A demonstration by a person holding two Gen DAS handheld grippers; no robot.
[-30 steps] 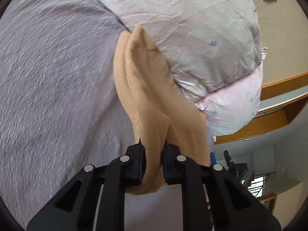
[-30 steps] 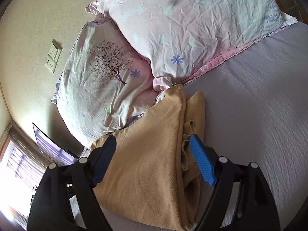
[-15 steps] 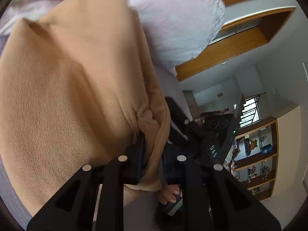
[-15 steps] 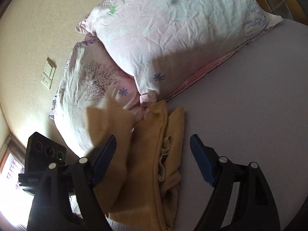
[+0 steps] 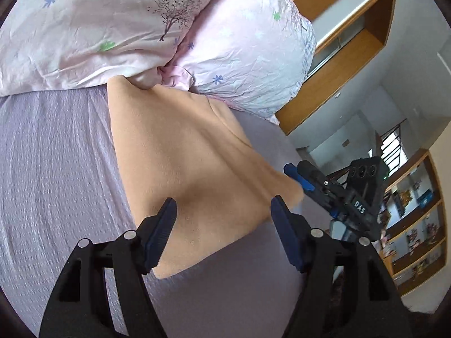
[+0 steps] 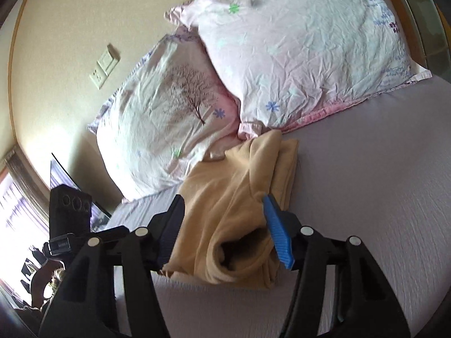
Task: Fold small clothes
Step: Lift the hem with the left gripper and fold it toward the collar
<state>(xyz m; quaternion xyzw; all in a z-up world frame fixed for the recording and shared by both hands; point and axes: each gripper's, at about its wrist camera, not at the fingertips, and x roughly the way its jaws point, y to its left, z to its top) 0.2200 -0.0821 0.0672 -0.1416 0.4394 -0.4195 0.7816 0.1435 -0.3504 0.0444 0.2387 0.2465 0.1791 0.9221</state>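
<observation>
A tan fleece garment (image 5: 186,166) lies folded on the lilac bed sheet (image 5: 50,169), its far corner touching the pillows. My left gripper (image 5: 222,217) is open and empty just above the garment's near edge. In the right wrist view the garment (image 6: 234,205) shows an open sleeve or leg hole facing me. My right gripper (image 6: 225,225) is open, its jaws straddling the garment's near end without closing on it. The right gripper also shows in the left wrist view (image 5: 301,177) at the garment's right edge.
Two pink floral pillows (image 6: 296,50) (image 6: 169,121) lie against the wall behind the garment. A wooden bed frame (image 5: 332,84) and shelves (image 5: 417,225) stand to the right. Wall switches (image 6: 104,67) are above the pillows. Bare sheet (image 6: 366,197) spreads to the right.
My left gripper swung the garment over, let go of it and opened. The garment now lies flat and folded. My right gripper stayed open and moved closer over the garment's end.
</observation>
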